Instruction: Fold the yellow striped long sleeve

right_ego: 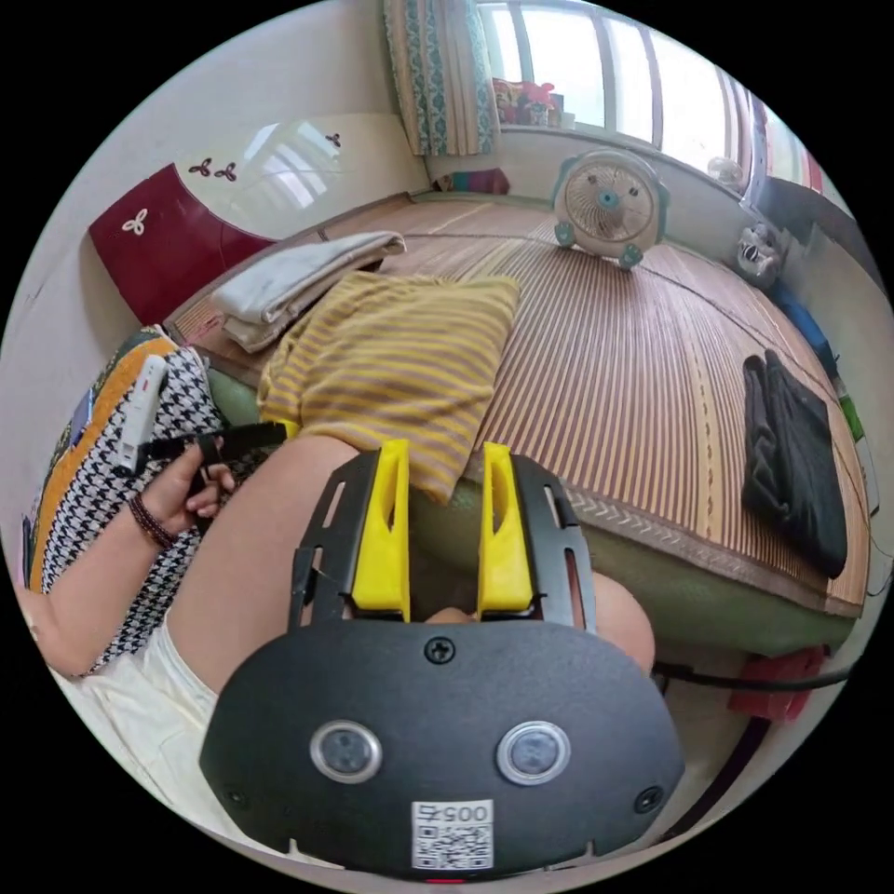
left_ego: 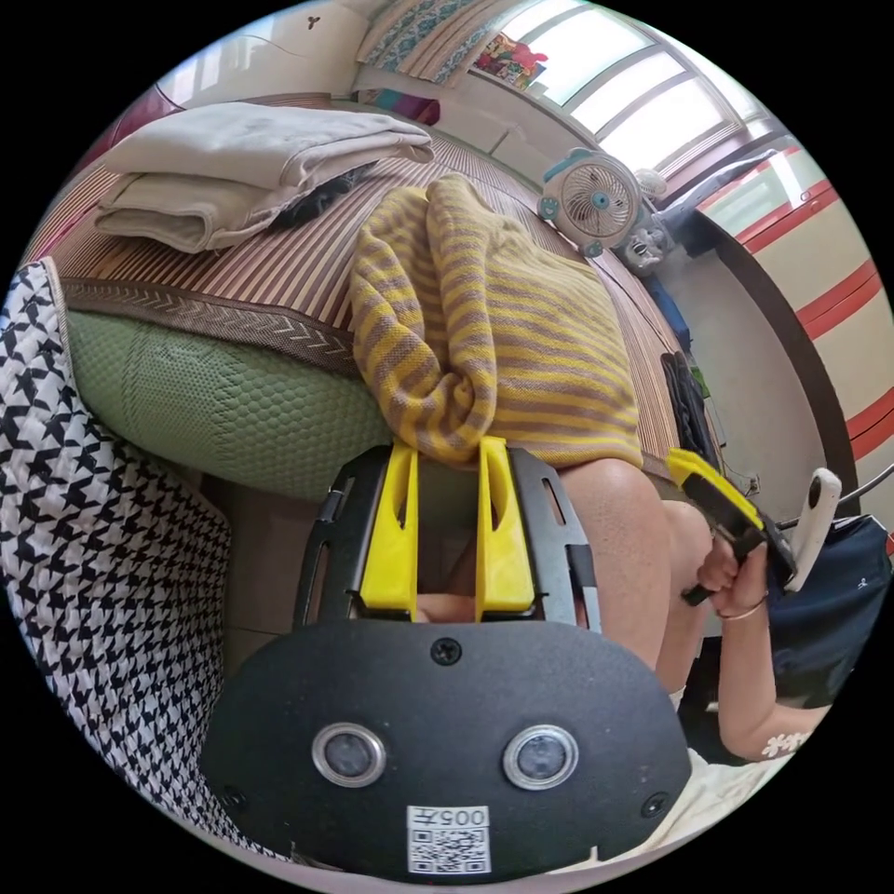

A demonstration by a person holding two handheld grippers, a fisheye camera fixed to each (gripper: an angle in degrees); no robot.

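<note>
The yellow striped long sleeve [left_ego: 503, 326] lies folded on the bed mat, one bunched end hanging over the green mattress edge [left_ego: 214, 400]. My left gripper [left_ego: 449, 452] is open, its yellow jaws standing apart just below that hanging end. In the right gripper view the striped top [right_ego: 400, 363] lies flat near the bed's front edge. The right gripper [right_ego: 445, 452] is open over a person's knee, just short of the top's near corner. A hand holds the left gripper [right_ego: 237, 438] at the top's left corner. The right gripper [left_ego: 722, 503] hangs off the bed's edge, right of the top.
A folded pale cloth stack [right_ego: 289, 279] sits behind the top. A small fan [right_ego: 610, 209] stands at the far side of the mat [right_ego: 633, 372]. A black garment [right_ego: 792, 456] lies at right. Houndstooth fabric [left_ego: 93, 512] is beside the bed, and the person's knee [left_ego: 624, 540] is close.
</note>
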